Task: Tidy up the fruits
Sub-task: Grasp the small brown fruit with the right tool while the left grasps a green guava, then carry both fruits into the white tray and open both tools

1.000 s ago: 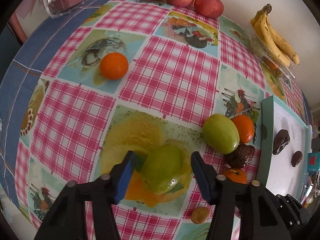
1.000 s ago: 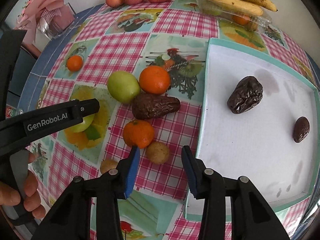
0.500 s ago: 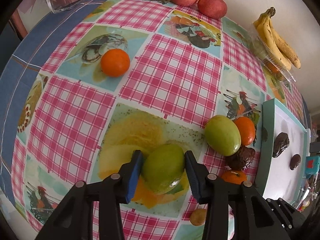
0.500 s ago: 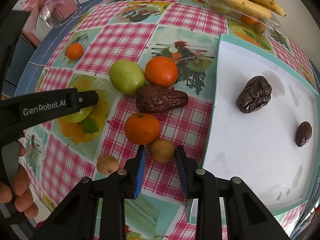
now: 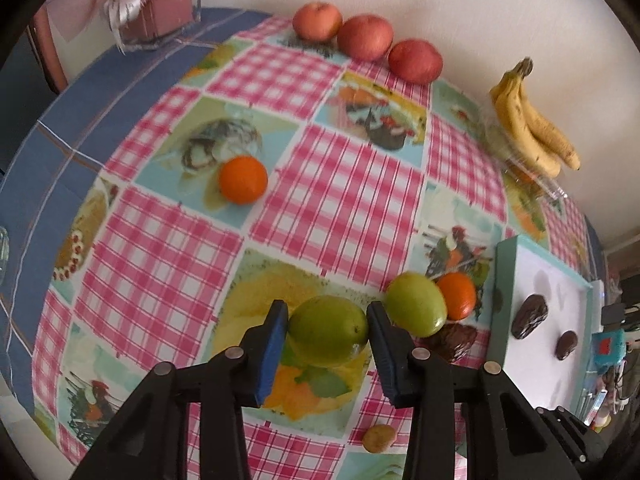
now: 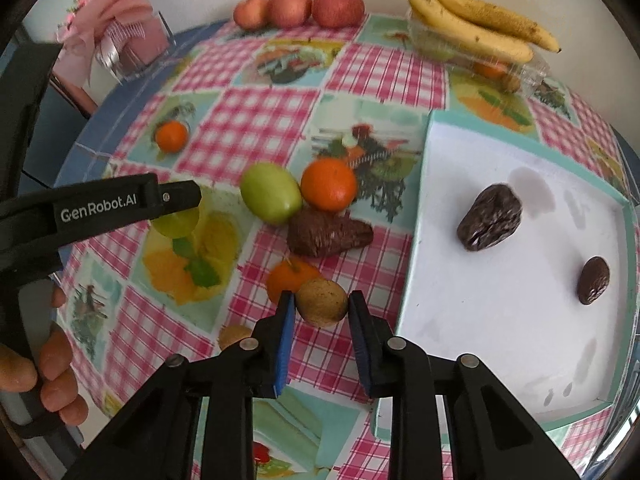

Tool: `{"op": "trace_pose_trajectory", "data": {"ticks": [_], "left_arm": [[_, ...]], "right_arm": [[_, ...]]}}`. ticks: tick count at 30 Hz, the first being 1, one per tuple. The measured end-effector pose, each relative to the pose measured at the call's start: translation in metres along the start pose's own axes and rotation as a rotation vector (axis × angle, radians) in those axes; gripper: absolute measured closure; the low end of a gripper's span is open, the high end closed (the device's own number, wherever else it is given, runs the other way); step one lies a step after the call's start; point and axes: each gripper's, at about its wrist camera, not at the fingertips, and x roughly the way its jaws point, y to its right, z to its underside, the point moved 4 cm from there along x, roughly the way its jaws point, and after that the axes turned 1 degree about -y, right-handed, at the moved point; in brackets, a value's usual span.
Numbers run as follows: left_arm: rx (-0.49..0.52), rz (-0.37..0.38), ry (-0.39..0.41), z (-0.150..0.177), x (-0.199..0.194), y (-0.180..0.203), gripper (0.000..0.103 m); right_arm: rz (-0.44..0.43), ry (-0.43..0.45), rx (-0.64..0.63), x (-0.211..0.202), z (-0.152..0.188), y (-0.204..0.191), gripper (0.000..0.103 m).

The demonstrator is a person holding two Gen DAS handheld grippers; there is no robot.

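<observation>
Pink-and-white checked oilcloth with printed fruit and rooster panels covers the table in both views. At the bottom centre of the left wrist view, the left gripper has its jaws closing, and its blue-lined pads press on both sides of a green fruit, which is clamped between them. Just right of it lie a 2nd green fruit, an orange touching that fruit, and a dark wrinkled date below them. A lone orange sits well apart at centre left, and a small tan fruit lies near the bottom edge. At the bottom centre of the right wrist view, the right gripper is clenched on a small round tan fruit, with an orange just behind it. Another small tan fruit peeks out to the left of the gripper. At the right of that frame a teal-rimmed white tray holds 2 dates, a large one and a smaller one, well apart. Along the top by the wall stand 3 red apples in a row, and a bunch of bananas rests on a clear plastic box. At the left edge, white lettering on the black arm of the other gripper reads "GenRobot.AI", and a person's fingers wrap its handle. A pink gift box with a ribbon stands at the upper left.
</observation>
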Motion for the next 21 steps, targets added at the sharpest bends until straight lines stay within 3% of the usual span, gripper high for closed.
{"op": "trace_pose_trajectory", "data": {"ticks": [8, 15, 21], "left_arm": [[0.004, 0.01, 0.061, -0.003, -0.02, -0.001, 0.06], [0.029, 0.01, 0.083, -0.004, -0.027, 0.007, 0.06], [0.084, 0.028, 0.086, -0.001, -0.031, 0.028, 0.06]], "right_arm": [[-0.022, 0.08, 0.042, -0.029, -0.009, 0.009, 0.075], [-0.026, 0.082, 0.079, -0.031, -0.008, 0.023, 0.075], [-0.002, 0.087, 0.168, -0.034, -0.009, 0.058, 0.075]]}}
